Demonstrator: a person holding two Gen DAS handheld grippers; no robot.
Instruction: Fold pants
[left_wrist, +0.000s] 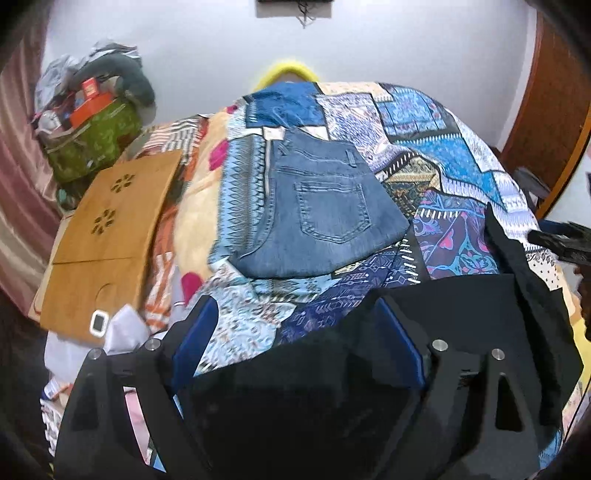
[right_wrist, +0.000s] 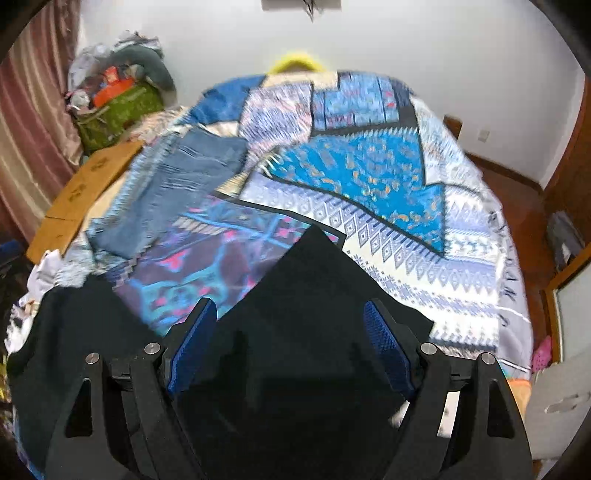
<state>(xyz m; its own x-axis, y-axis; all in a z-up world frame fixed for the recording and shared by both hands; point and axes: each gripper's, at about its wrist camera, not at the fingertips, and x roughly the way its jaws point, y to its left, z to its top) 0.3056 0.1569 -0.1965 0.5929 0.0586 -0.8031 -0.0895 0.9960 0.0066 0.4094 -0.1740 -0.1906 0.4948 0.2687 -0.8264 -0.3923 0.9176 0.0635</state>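
Here, both grippers are hovering over a pair of black pants (right_wrist: 314, 295) that is lying spread on a patchwork bedspread (right_wrist: 424, 236) at the near side of the bed. The left gripper (left_wrist: 295, 328) is standing with its jaws wide apart, its blue pads (left_wrist: 194, 339) flanking the dark cloth below without pressing on it. The right gripper (right_wrist: 291, 332) is likewise gaping, nothing pinched between its blue fingers (right_wrist: 388, 343), with a pointed corner of the black fabric reaching up the bed ahead of it. In the left wrist view the other gripper's dark tip is poking in at the right edge. Further up the bed, a folded pair of blue jeans (left_wrist: 325, 206) is lying flat, back pocket facing up, well apart from the black pair. A wooden lap table (left_wrist: 107, 236) is sitting at the bed's left side, near a green bag (left_wrist: 92, 144) stuffed with clutter against the wall.
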